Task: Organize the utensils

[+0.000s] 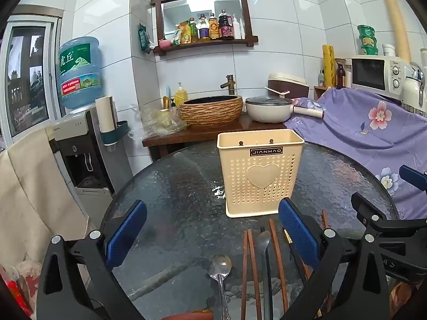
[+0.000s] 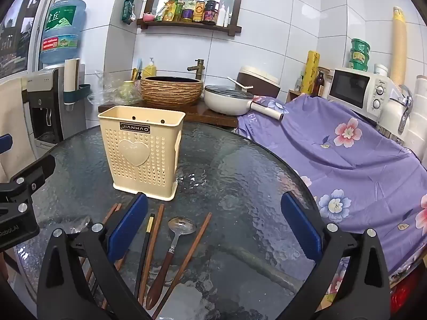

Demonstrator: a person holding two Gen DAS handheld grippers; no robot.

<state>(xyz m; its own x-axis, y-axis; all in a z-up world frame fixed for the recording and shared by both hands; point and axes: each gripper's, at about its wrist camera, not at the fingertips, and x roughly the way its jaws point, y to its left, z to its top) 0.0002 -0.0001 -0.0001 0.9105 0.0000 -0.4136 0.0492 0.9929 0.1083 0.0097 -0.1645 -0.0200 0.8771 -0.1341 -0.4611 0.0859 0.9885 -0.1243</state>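
At the bottom of each wrist view a gripper stands wide open and empty, the left gripper above a metal spoon and brown chopsticks whose handles run off the lower edge, its right finger hiding part of another stick. The right gripper frames a wood-handled spoon, a black chopstick and brown sticks partly covered by its left finger. Beyond them, mid-frame on the glass worktop, the cream utensil holder stands upright, its inside hidden.
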